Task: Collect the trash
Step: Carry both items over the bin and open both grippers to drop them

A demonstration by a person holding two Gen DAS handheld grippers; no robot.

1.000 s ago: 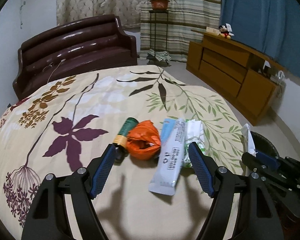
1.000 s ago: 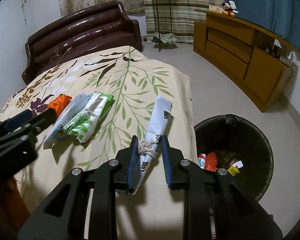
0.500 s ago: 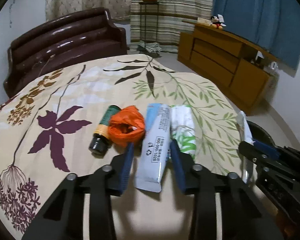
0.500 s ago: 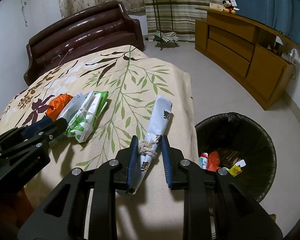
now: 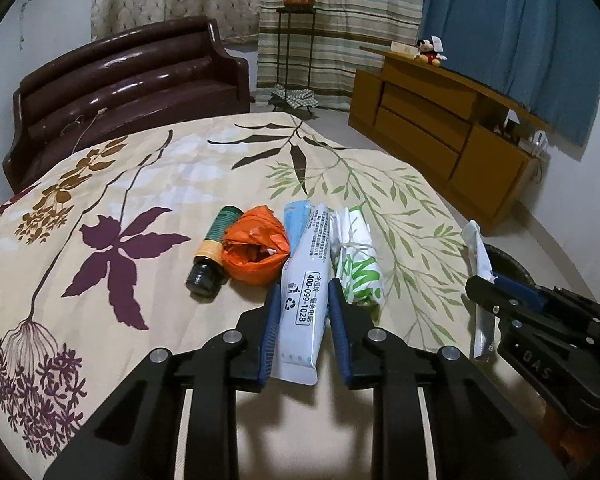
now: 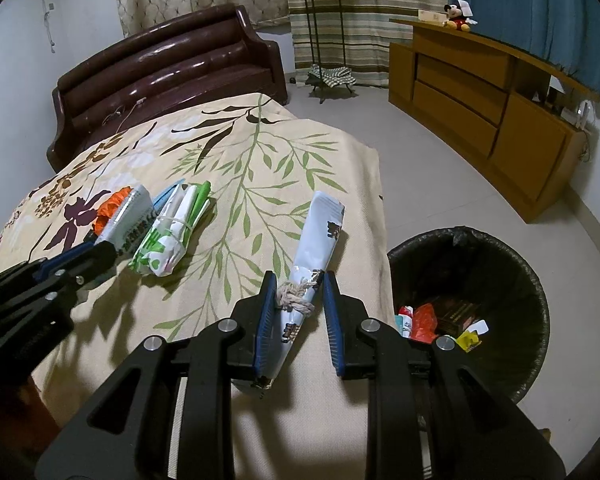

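My left gripper point(image 5: 303, 294) is closing its jaws on the white-and-blue wrapper point(image 5: 305, 280) lying on the bedspread point(image 5: 148, 184), the pads against its sides; its lower end sits between the fingers. My right gripper point(image 6: 297, 286) is clenched on the rolled white packet point(image 6: 320, 232) tied with string, beside the trash bin point(image 6: 496, 264). The orange bag point(image 5: 256, 248) partly hides the dark bottle point(image 5: 212, 252). Both grippers tilt down toward the bed.

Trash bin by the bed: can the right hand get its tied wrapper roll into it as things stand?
Probably yes. The right gripper has its jaws shut on the tied wrapper roll, and the trash bin sits open-topped just beside it, with nothing between them.
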